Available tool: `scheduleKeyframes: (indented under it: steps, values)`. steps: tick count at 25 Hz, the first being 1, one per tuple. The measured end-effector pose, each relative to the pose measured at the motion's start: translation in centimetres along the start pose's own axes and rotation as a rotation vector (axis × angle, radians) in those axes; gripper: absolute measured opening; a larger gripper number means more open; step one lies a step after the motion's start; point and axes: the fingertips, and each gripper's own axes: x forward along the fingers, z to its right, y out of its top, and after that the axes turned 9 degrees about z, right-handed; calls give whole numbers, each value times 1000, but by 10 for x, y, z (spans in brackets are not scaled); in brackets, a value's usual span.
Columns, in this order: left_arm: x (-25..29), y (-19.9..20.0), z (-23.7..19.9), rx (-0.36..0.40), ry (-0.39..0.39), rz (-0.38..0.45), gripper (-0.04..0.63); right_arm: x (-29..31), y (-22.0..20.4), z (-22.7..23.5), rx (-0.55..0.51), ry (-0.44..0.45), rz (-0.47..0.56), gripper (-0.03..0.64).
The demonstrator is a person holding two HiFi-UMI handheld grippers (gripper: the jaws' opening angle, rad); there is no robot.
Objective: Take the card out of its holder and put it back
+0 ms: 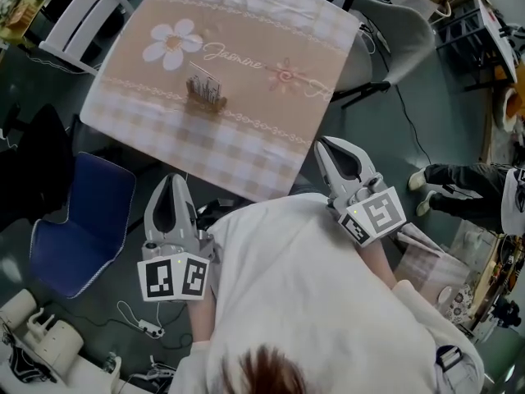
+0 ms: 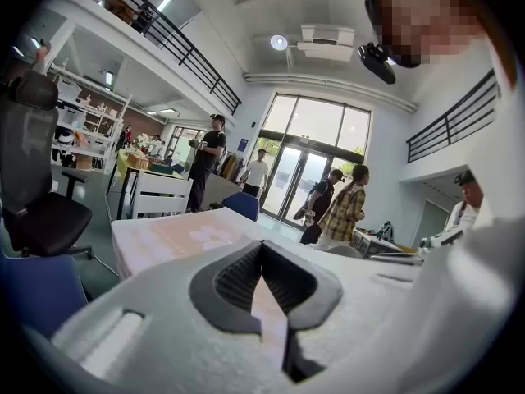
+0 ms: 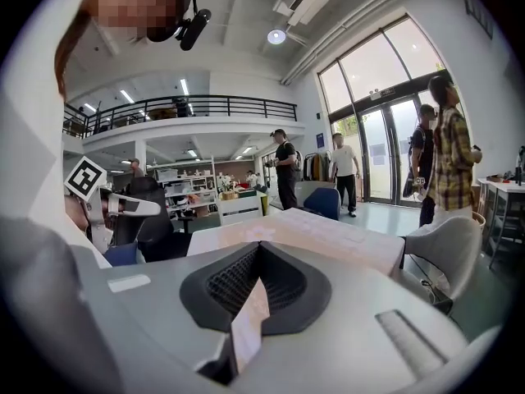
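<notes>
One word is showing clearly: "Jasmine", in curly letters, is running across the tablecloth (image 1: 271, 23) beside a white flower (image 1: 172, 43). Black-and-white square marks are sitting on the cubes of the left gripper (image 1: 170, 183) and the right gripper (image 1: 322, 148) — they are making patterns, not letters. A small blue sign (image 2: 243, 144) by the glass doors is looking too tiny to read.

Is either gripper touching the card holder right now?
No, the card holder stands alone on the tablecloth, with the left gripper and right gripper both clear of the table.
</notes>
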Motion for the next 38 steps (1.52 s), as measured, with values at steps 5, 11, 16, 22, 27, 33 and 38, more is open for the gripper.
scheduleKeyframes:
  steps: [5, 11, 16, 22, 27, 33, 38]
  values:
    - [2, 2, 2, -2, -13, -2, 3, -2, 2, -1, -8, -8, -2, 0]
    - [-3, 3, -2, -4, -1, 6, 3, 0, 2, -5, -10, 2, 1, 0]
    - [-7, 4, -3, -3, 3, 13, 3, 0, 1, -8, -20, 9, -6, 0]
    - [-9, 5, -1, 3, -5, 15, 3, -2, 1, -11, -24, 11, -5, 0]
    - [-12, 5, 0, 9, -10, 18, 3, -4, 0, -15, -35, 16, -4, 0]
    - [-16, 5, 2, 20, -9, 13, 3, -8, -1, -15, -19, 17, -3, 0]
    - [-21, 4, 2, 24, -1, 8, 3, -9, -3, -19, -11, 29, -11, 0]
